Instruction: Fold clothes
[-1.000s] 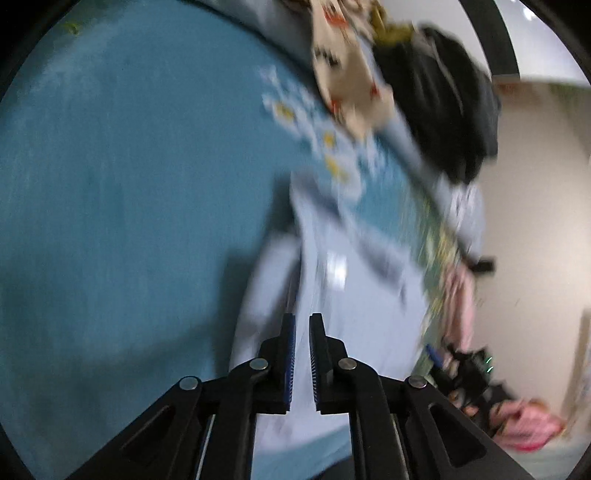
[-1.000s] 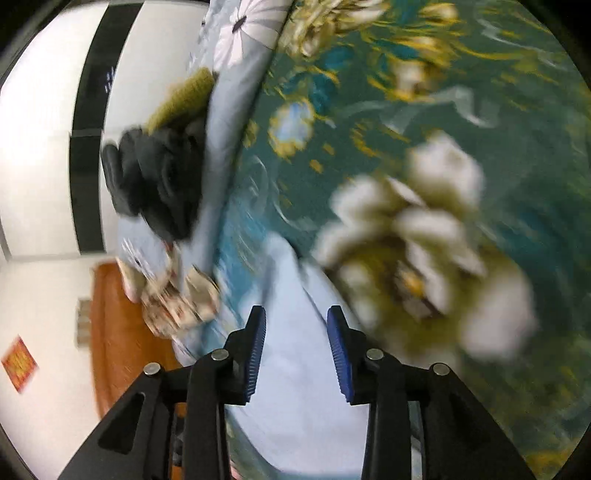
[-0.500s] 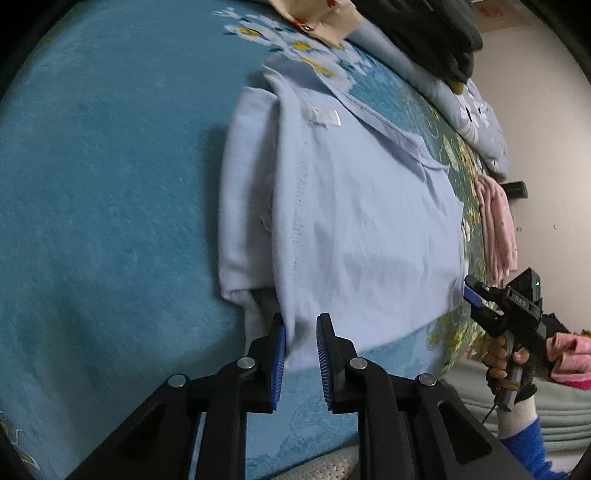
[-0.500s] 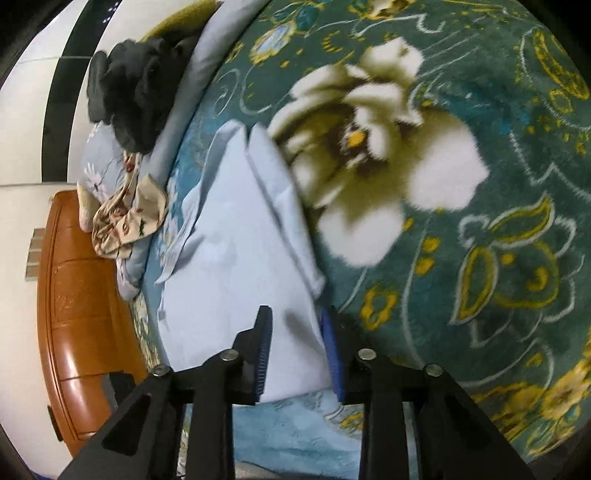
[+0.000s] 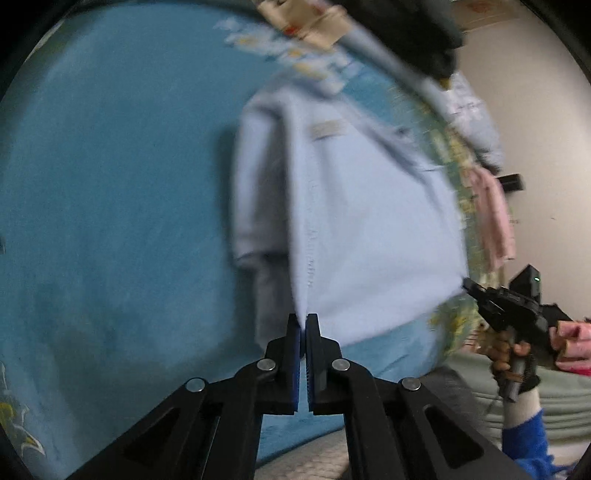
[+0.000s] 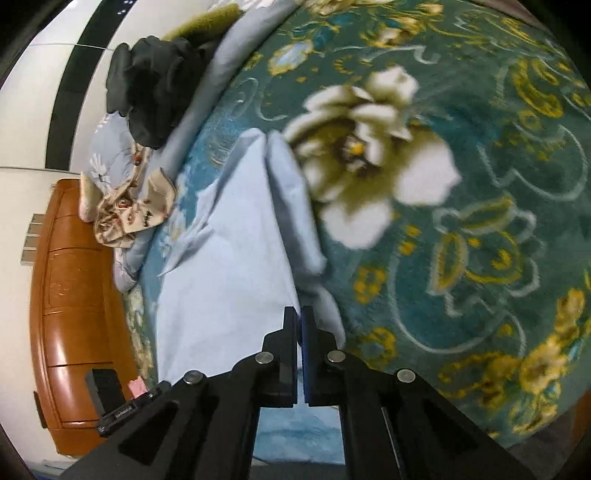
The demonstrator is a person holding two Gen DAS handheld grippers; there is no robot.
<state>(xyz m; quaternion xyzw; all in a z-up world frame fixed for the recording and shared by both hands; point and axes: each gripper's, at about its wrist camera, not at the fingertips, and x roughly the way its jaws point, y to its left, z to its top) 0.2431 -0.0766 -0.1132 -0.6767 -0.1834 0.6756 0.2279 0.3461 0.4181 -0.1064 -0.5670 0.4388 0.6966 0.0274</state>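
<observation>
No writing can be read. The neck label [image 5: 328,130] on the pale blue shirt [image 5: 369,229] is blurred, and print on a small black device [image 6: 123,412] is too small.

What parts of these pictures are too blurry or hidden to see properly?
- Left wrist view: the white label on the light blue shirt is motion-blurred and unreadable.
- Left wrist view: the black clothing pile is cut off by the top edge.
- Right wrist view: the right hand-held gripper hides the shirt's pinched corner.
</observation>
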